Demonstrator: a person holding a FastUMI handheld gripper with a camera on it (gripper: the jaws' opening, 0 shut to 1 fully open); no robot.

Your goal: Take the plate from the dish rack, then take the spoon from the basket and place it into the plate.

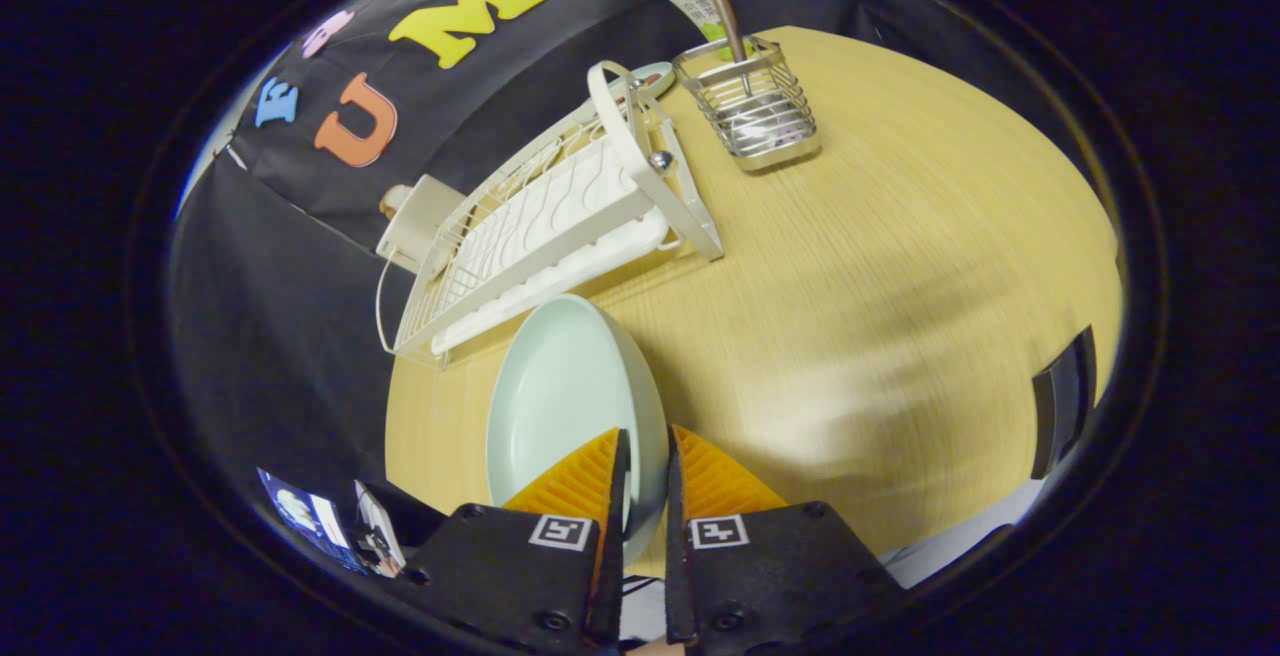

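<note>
You have the plate [565, 396] pinched by its rim, the gripper [645, 476] narrowed on it with one finger on each face; it is out of the dish rack [540, 226] and hangs just in front of the rack over the table [900, 266], so judge the first step nearly done; setting it down remains; the spoon [733, 36] still stands in the basket [750, 106], beyond the rack's far end, untouched.

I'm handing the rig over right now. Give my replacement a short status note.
Hand-held gripper: shut on the rim of the plate, one finger on each side.
Plate: out of the dish rack, held just in front of it over the table.
Spoon: upright in the wire basket, beyond the rack.
Done: plate taken.
Left: set the plate down, fetch the spoon, place it in the plate.
</note>
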